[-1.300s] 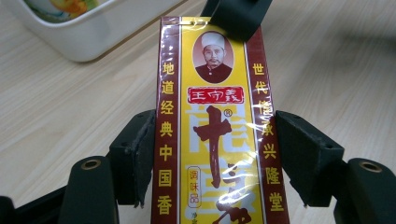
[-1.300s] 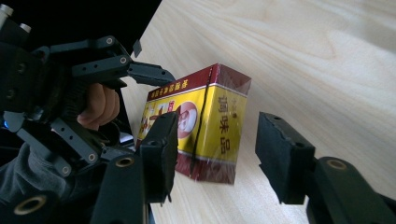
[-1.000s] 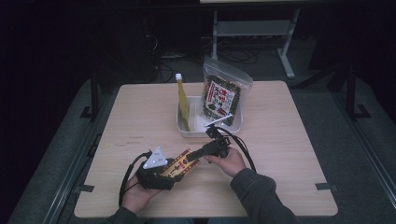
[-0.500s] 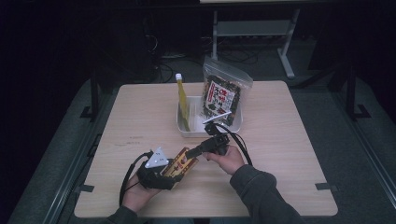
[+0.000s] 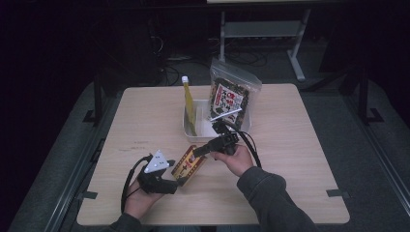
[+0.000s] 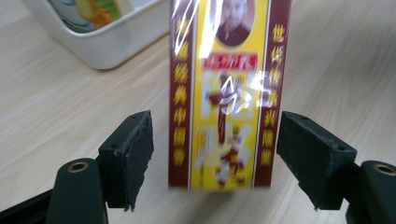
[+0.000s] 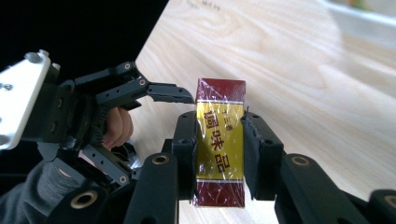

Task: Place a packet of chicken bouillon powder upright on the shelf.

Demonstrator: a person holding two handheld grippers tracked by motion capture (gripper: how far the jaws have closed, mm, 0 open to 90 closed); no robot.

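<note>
Behind the box (image 5: 188, 163), pinched by the right gripper (image 5: 199, 151) whose jaws just closed, stands a tray (image 5: 189, 129) holding bag (image 5: 231, 96) and tube (image 5: 188, 104); left gripper (image 5: 178, 182) spread, just opened

Looks like a lab or test room set up for recording, not a home. Dark all around, with light falling on one square wooden worktop (image 5: 300, 159) standing on grey carpet (image 5: 372, 145). Behind it, a tangle of black cables (image 5: 179, 72) on the floor and the pale metal legs of another table (image 5: 295, 53). On the worktop, a white tray (image 5: 200, 133) with packaged groceries, laid out like test samples.
</note>
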